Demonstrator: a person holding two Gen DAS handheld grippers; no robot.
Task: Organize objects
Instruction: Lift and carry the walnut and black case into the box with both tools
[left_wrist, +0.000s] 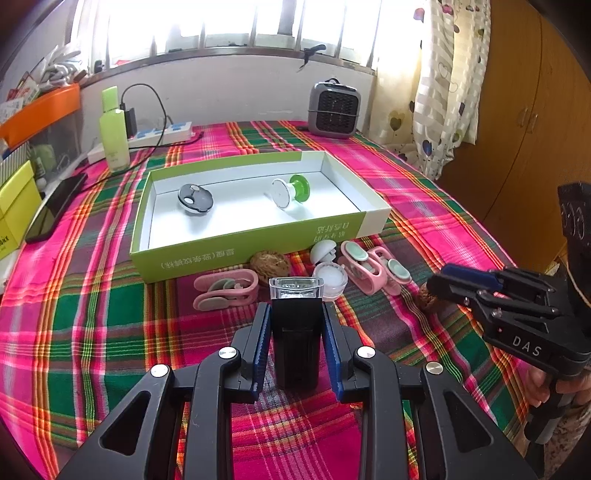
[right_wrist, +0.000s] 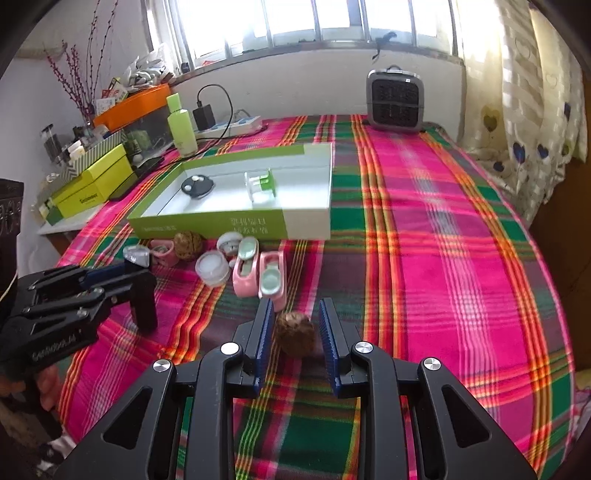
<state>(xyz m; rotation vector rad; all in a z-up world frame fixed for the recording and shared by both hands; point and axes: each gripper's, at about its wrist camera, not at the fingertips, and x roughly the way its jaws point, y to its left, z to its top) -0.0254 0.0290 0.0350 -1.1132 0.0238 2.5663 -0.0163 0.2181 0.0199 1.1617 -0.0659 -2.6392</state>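
- Nearest me, the left gripper (left_wrist: 296, 328) has its blue pads closed against the sides of a black bottle with a clear cap (left_wrist: 295, 325). It holds the bottle upright above the plaid tablecloth (left_wrist: 92, 332).
- Beside it, the right gripper (right_wrist: 296, 328) sits low with its jaws parted around a brown walnut (right_wrist: 295, 333). The left pad looks about touching the nut; the right pad stands just clear, so nothing is gripped yet.
- To do this well, I would centre the walnut between the pads before closing, since a round, hard shell may squirt out sideways.
- Just beyond lie the loose pieces: pink clips (left_wrist: 373, 267), another pink clip (left_wrist: 225, 290), a small clear jar (left_wrist: 330, 279), a white cap (left_wrist: 322, 251) and a second walnut (left_wrist: 270, 263), all close against the front wall of the box.
- The green-and-white box (left_wrist: 243, 245) is the likely goal. It already holds a dark round lid (left_wrist: 195, 198) and a green-and-clear spool (left_wrist: 290, 190).
- Carrying the bottle over, I would lift it well above the front wall and set it in the open floor between those two.
- Farthest back stand a grey heater (left_wrist: 334, 109) and a green bottle (left_wrist: 112, 131).
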